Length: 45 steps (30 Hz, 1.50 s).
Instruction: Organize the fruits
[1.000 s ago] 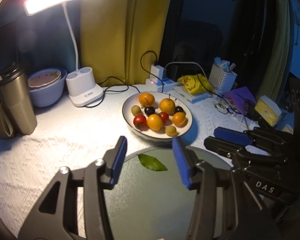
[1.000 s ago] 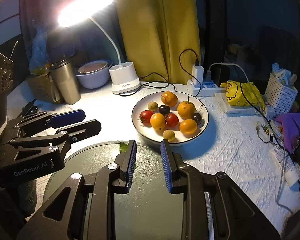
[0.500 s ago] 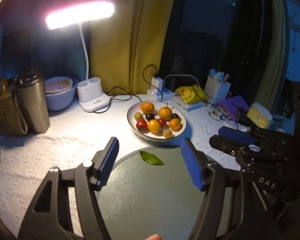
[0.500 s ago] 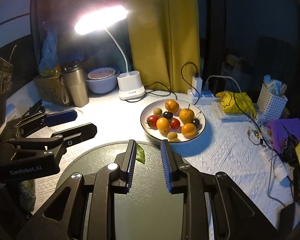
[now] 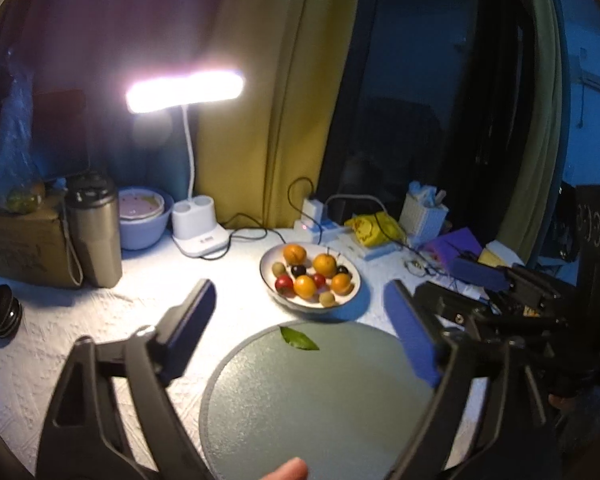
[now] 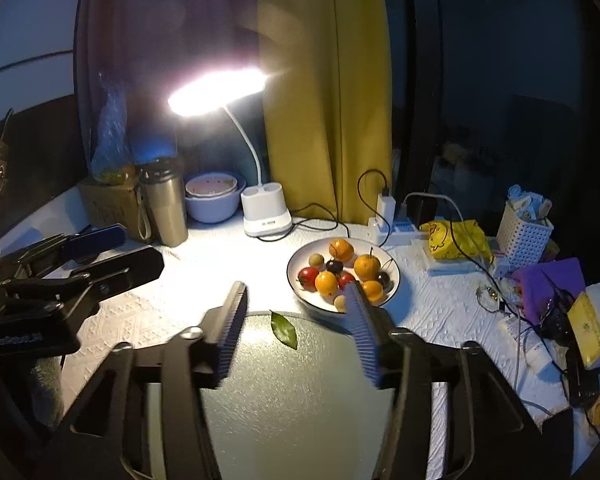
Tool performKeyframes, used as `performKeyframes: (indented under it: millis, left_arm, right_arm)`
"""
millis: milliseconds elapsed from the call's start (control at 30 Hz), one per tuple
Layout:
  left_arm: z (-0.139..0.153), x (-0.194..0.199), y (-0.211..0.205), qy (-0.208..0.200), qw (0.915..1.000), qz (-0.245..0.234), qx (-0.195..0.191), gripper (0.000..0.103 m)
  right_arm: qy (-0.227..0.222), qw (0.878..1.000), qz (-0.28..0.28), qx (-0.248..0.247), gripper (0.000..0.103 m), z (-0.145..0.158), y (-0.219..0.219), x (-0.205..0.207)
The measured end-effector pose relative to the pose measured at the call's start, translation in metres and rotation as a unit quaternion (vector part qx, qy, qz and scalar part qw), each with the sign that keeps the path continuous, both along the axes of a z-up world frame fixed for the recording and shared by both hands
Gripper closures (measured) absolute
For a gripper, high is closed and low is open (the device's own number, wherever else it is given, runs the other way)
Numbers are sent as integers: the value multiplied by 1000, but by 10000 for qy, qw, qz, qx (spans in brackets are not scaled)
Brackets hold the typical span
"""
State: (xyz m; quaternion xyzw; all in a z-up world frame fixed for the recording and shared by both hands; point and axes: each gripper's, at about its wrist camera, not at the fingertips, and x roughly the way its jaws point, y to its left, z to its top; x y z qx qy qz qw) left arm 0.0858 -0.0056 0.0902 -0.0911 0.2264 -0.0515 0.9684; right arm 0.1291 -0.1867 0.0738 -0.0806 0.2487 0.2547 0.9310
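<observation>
Fruits (image 5: 312, 280) sit all together in a white bowl (image 5: 268, 276) on the table (image 5: 100, 320), near its back edge, just in front of the plugs and close to the lamp (image 5: 198, 236). I can see orange ones, red ones, dark ones and small green ones. They touch each other in one little heap.

Right in front of the bowl, close to the front edge of the table, lies a round grey board (image 5: 320, 400). It has only a green leaf (image 5: 299, 339) on it, near its far rim. No fruit is on it.

My left gripper (image 5: 300, 336) hangs over the board with its two fingers spread wide. It holds nothing. My right gripper (image 6: 296, 320) hangs over the board too, beside the left one. Its fingers are also apart and hold nothing, and one tip points at the near side of the bowl.

I think this could be one of two things. The fruits may be waiting in the bowl to be sorted out onto the board. Or they may have been gathered into the bowl, and that is the tidy end. I cannot tell which.

If a fruit is to be picked, my fingers must come down around just one, gently, because the round fruits can roll and bump the others.
</observation>
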Motion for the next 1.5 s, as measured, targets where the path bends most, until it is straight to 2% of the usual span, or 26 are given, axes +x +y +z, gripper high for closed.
performKeyframes:
  millis: [67,267,500,567,767,1500]
  left_arm:
    - [5,-4,3,-86,9999,97,4,8]
    - [18,-15,6,-369,9991,206,36,7]
    - [29,-21,2,-502,9971,405,393,7]
    - [30,-21,3,-491,9970,454,386,7]
    - [30,-17,3,-475,9978,361,284,7]
    - [25,-4,-6,-398,9979,297,419,7]
  right_arm:
    - [-95,9999,-16,62,33,7,-1,-5]
    - [-429,9986,-26,304,22,28,-8,-17]
    - [-705,9966,-109,422,21,47,-15,-24]
    - [-762,9962,-187,378,21,48,-15,-25]
    - [-689,9963,-284,431,21,47,-23,-21]
    - [-553,9973,-315,374,21,36,-29,-8]
